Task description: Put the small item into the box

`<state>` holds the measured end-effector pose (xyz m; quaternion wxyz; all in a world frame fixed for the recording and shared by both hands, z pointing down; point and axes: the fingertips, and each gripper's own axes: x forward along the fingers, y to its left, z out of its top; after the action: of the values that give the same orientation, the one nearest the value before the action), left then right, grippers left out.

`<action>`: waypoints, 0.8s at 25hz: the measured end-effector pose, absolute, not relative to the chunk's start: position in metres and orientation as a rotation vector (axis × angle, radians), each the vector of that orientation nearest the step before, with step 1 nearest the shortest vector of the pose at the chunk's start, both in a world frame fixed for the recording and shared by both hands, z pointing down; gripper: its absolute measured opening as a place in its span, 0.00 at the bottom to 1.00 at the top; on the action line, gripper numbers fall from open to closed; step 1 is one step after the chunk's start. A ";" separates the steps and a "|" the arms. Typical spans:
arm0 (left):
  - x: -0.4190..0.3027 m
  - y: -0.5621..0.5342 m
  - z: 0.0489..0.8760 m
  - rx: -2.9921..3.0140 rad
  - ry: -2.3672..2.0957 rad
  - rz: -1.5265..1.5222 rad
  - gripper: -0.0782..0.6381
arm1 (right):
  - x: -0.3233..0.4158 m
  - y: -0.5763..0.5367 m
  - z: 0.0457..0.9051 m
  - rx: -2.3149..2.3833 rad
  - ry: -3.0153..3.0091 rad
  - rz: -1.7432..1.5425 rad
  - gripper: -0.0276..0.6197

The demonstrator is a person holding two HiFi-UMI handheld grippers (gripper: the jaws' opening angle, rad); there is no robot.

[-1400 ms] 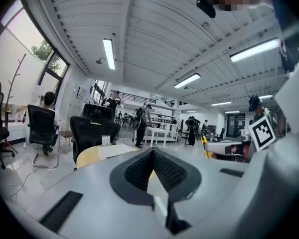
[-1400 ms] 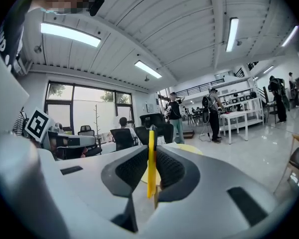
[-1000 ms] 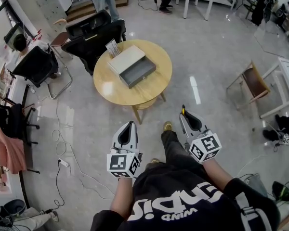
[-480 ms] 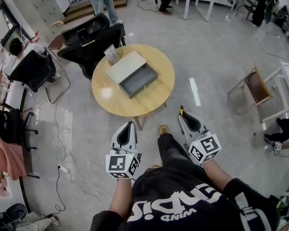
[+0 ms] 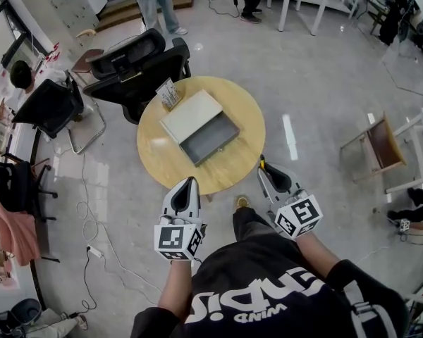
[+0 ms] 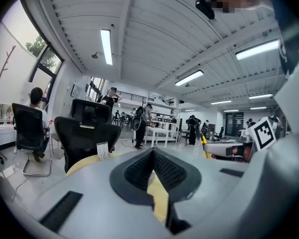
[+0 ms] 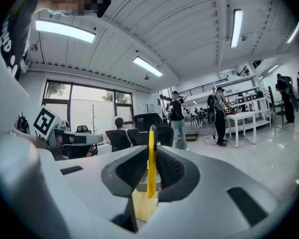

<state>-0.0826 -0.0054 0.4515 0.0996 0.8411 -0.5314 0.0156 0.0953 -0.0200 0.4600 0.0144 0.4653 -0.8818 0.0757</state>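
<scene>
A grey open box (image 5: 210,143) lies on a round wooden table (image 5: 162,155), with a beige flat part (image 5: 191,115) joined to its far side. My right gripper (image 5: 264,169) is at the table's near right edge, shut on a thin yellow stick-like item (image 5: 263,165) with a dark tip. In the right gripper view the yellow item (image 7: 151,166) stands upright between the pads of that gripper (image 7: 150,153). My left gripper (image 5: 191,181) is at the table's near edge with its jaws closed on nothing. The left gripper view shows its tips (image 6: 152,156) together, with the table edge (image 6: 84,163) beyond.
A small card stand (image 5: 169,94) sits at the table's far edge. Black office chairs (image 5: 137,58) stand behind the table, and a seated person (image 5: 21,76) is at the left. A wooden chair (image 5: 379,146) is to the right. Cables (image 5: 92,210) run over the floor.
The table and box have come closer and now lie just ahead of both grippers. Both grippers keep their pose, and the right one still holds the yellow item.
</scene>
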 end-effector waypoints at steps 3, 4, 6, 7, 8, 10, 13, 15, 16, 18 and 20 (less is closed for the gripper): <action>-0.083 -0.035 0.447 2.461 -1.598 0.039 0.12 | 0.094 -0.053 0.454 1.404 -2.761 0.229 0.12; -0.082 -0.045 0.446 2.454 -1.607 0.036 0.12 | 0.094 -0.064 0.452 1.388 -2.766 0.226 0.12; -0.080 -0.063 0.443 2.440 -1.623 0.032 0.12 | 0.094 -0.084 0.448 1.356 -2.779 0.217 0.12; -0.080 -0.071 0.442 2.432 -1.631 0.030 0.12 | 0.094 -0.094 0.445 1.340 -2.786 0.214 0.12; -0.079 -0.079 0.441 2.424 -1.640 0.029 0.12 | 0.094 -0.104 0.444 1.324 -2.793 0.213 0.12; -0.078 -0.094 0.439 2.408 -1.663 0.027 0.12 | 0.093 -0.122 0.442 1.290 -2.805 0.212 0.12; -0.079 -0.115 0.438 2.377 -1.706 0.020 0.12 | 0.090 -0.147 0.441 1.234 -2.827 0.208 0.12; -0.081 -0.127 0.437 2.356 -1.737 0.014 0.12 | 0.088 -0.160 0.441 1.196 -2.842 0.202 0.12; -0.081 -0.132 0.436 2.345 -1.750 0.010 0.12 | 0.087 -0.166 0.441 1.178 -2.848 0.198 0.12; -0.081 -0.140 0.437 2.327 -1.770 0.007 0.12 | 0.086 -0.176 0.442 1.147 -2.857 0.198 0.12; -0.083 -0.146 0.437 2.317 -1.779 0.013 0.12 | 0.082 -0.186 0.442 1.132 -2.864 0.206 0.12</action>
<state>-0.0831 -0.1464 0.4371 0.1100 0.7883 -0.6054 0.0045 0.0818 -0.1859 0.4421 0.0273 0.3667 -0.9275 0.0668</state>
